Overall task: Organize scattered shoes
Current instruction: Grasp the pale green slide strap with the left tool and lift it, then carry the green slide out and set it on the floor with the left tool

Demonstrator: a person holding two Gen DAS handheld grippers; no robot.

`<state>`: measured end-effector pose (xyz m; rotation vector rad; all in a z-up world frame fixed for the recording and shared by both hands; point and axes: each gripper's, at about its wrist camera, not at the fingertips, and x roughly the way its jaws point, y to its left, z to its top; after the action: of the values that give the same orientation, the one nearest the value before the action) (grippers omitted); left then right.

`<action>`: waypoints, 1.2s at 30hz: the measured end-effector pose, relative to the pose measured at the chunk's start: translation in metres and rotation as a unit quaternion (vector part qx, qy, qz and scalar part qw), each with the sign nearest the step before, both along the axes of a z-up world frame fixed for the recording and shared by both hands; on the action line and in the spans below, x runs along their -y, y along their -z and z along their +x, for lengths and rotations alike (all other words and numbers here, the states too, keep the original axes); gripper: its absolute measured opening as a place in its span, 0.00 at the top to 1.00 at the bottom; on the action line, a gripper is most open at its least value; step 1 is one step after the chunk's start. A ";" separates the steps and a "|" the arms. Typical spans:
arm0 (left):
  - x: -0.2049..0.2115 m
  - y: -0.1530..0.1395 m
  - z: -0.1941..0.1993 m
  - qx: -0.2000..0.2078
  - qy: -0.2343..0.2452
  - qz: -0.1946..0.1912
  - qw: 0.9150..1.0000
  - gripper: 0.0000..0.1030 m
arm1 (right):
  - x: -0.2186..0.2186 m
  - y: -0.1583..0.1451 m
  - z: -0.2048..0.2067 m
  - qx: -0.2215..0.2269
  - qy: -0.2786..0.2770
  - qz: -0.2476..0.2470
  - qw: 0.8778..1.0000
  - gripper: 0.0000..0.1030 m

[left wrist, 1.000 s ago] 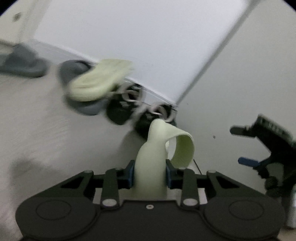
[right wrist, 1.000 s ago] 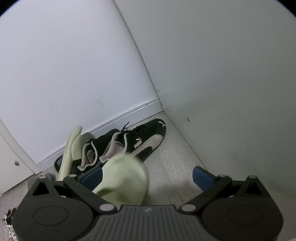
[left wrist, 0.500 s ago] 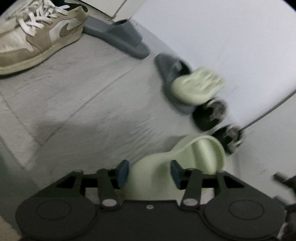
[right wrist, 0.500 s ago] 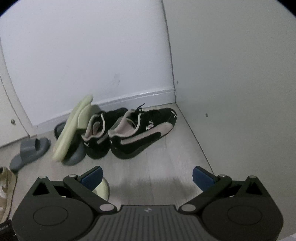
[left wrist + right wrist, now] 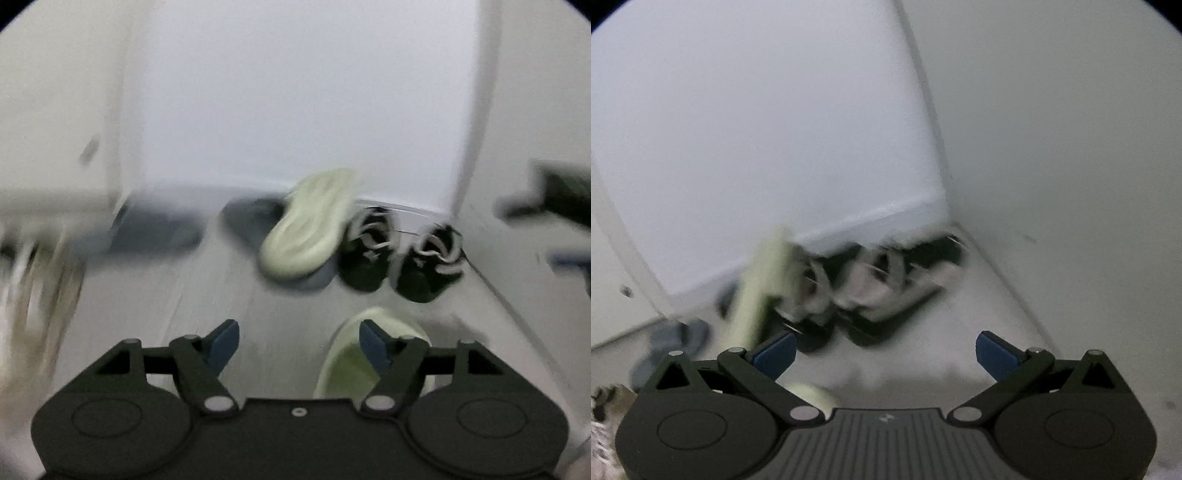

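Letting go of the pale green slide (image 5: 369,365) is the step in hand: my left gripper (image 5: 299,341) has just been opening, its blue pads now stand apart, and the slide lies on the floor (image 5: 184,295) under the right-hand pad with nothing between the fingers. I judge the release done, so the clean way to finish is to lift straight off without catching the strap on that pad.

My right gripper (image 5: 884,350) is spread wide and empty, aimed at the corner.

The slide's mate (image 5: 310,225) leans sole-out over a grey slide (image 5: 247,218) by the baseboard, just left of the pair of black sneakers (image 5: 399,254), which sit side by side in the corner. To make a proper pair I would need to right that leaning slide and set it down beside the one I dropped.

Room is tight on the right: the side wall (image 5: 1071,147) closes in just past the sneakers, and my right gripper shows blurred at that edge of the left view. Open floor lies to the left, though another grey slide (image 5: 155,229) and a tan sneaker (image 5: 40,295) sit there, blurred.
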<state>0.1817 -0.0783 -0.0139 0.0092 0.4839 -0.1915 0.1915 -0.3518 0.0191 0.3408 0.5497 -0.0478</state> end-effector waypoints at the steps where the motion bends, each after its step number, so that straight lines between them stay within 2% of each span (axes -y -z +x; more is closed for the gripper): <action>1: 0.009 0.002 0.012 0.015 0.022 0.016 1.000 0.28 | -0.009 0.001 0.008 0.010 -0.010 0.003 1.000 0.00; 3: 0.022 0.009 0.035 0.017 0.044 0.033 0.998 0.28 | -0.023 0.012 0.029 0.006 -0.023 0.020 1.000 0.00; 6: 0.037 0.022 0.072 0.024 0.042 0.069 0.996 0.28 | -0.035 0.036 0.060 -0.013 -0.034 0.033 0.999 0.00; 10: 0.055 0.035 0.115 0.036 0.031 0.110 0.993 0.28 | -0.038 0.051 0.080 -0.040 -0.014 -0.019 0.999 0.00; 14: 0.067 0.050 0.154 0.031 0.019 0.149 0.988 0.28 | -0.020 0.031 0.073 0.001 -0.001 0.010 1.000 0.00; 16: 0.066 0.053 0.161 0.035 0.002 0.152 0.988 0.34 | -0.015 0.028 0.072 0.013 0.002 0.020 1.000 0.00; 22: 0.039 0.041 0.160 0.033 -0.014 0.062 0.997 0.39 | -0.004 0.031 0.073 0.002 0.018 0.024 1.000 0.00; 23: 0.034 0.037 0.157 0.032 -0.019 0.045 0.998 0.43 | -0.003 0.030 0.072 0.003 0.017 0.029 0.999 0.00; 24: 0.026 0.030 0.152 0.030 -0.029 0.017 0.999 0.53 | -0.001 0.029 0.071 0.007 0.016 0.035 0.999 0.00; 26: 0.013 0.021 0.147 0.020 -0.045 -0.030 0.998 0.59 | 0.000 0.027 0.069 0.011 0.015 0.041 0.999 0.00; 28: -0.007 0.012 0.140 -0.001 -0.060 -0.096 0.994 0.60 | -0.001 0.025 0.069 0.013 0.018 0.042 0.999 0.00; 30: -0.021 0.007 0.130 -0.013 -0.073 -0.138 0.988 0.62 | -0.001 0.024 0.068 0.017 0.018 0.046 0.999 0.00; 34: -0.043 -0.001 0.101 -0.015 -0.094 -0.180 0.979 0.67 | -0.002 0.022 0.065 0.022 0.015 0.050 0.998 0.00; 36: -0.061 -0.003 0.079 -0.022 -0.118 -0.223 0.967 0.68 | -0.003 0.020 0.063 0.022 0.014 0.046 0.999 0.00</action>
<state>0.2609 -0.0174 -0.0112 -0.4922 0.4735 -0.0626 0.2548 -0.3493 -0.0014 0.4382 0.5053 -0.0421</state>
